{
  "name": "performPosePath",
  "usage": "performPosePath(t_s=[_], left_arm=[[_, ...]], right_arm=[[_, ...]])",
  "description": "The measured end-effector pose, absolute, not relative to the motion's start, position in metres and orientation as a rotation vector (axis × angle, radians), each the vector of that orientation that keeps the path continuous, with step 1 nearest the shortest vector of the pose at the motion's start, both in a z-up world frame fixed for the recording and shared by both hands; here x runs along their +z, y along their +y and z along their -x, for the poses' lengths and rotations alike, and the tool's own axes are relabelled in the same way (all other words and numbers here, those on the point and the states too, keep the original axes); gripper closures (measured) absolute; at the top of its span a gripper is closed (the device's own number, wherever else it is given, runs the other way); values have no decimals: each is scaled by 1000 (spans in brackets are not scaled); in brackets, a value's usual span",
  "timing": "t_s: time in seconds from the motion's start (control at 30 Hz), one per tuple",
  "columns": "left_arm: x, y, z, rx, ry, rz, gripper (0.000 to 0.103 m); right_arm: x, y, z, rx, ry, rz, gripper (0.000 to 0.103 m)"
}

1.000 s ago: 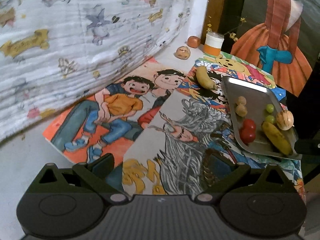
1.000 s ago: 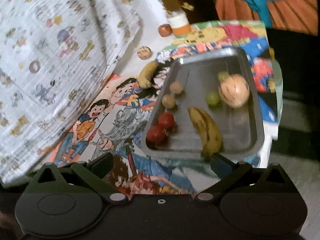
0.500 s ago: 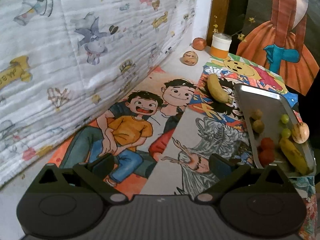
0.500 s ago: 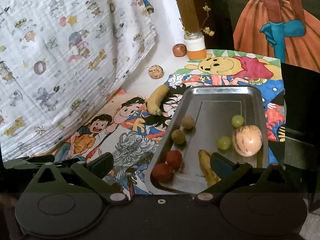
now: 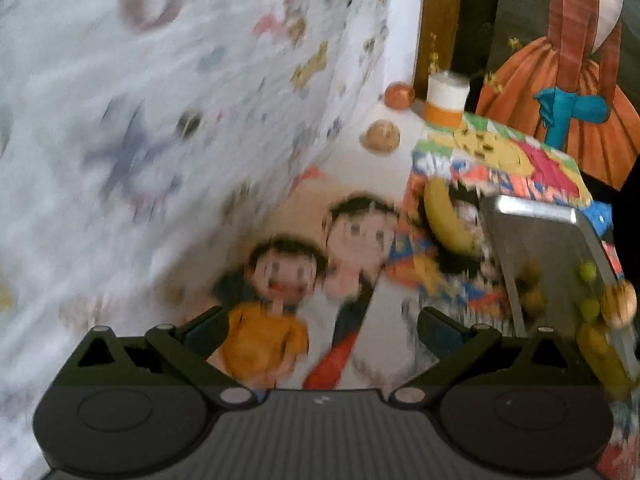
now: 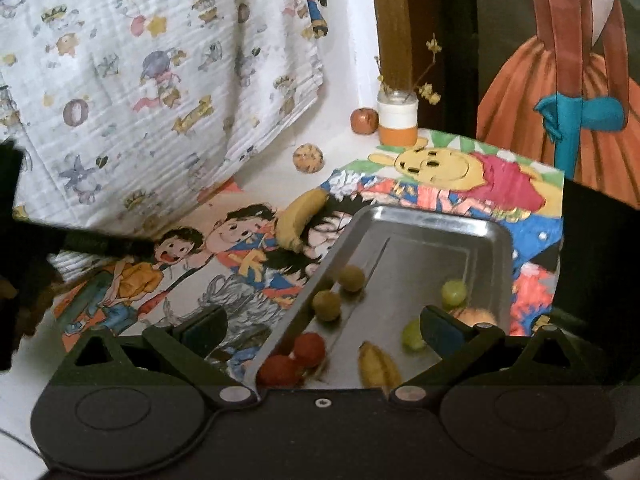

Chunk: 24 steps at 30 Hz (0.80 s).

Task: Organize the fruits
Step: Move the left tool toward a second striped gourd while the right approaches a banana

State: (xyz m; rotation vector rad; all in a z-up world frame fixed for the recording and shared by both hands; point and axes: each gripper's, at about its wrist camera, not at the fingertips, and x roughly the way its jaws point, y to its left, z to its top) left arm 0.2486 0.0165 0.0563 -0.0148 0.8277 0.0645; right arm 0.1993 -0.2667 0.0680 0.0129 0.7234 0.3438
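Right gripper [image 6: 322, 326] spread, holding nothing, over the near end of the metal tray [image 6: 420, 220]. Tray contents: two red fruits [image 6: 294, 362], two brown ones [image 6: 340, 290], two green grapes [image 6: 454, 292], a banana [image 6: 378, 366]. Left gripper [image 5: 320, 330] likewise spread and unloaded (view blurred). Second banana [image 6: 300, 220] lies on the table just beside the tray.

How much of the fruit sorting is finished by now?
Mostly done: the metal tray already holds tomatoes, grapes and a banana. Both tongs, left and right, are open and empty. Left outside: another banana, a speckled fruit and a red one.
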Motion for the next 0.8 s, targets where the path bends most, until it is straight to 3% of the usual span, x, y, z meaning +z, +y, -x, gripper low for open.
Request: performPosePath(t_s=[0.5,0.8], left_arm=[[59,-10,-379,-57,683,-93,0],[45,-29,-485,-125,713,-76,0]], right_arm=[[97,-234,-247,439,593,297,1],[63,-173,-330,556,702,305,1]])
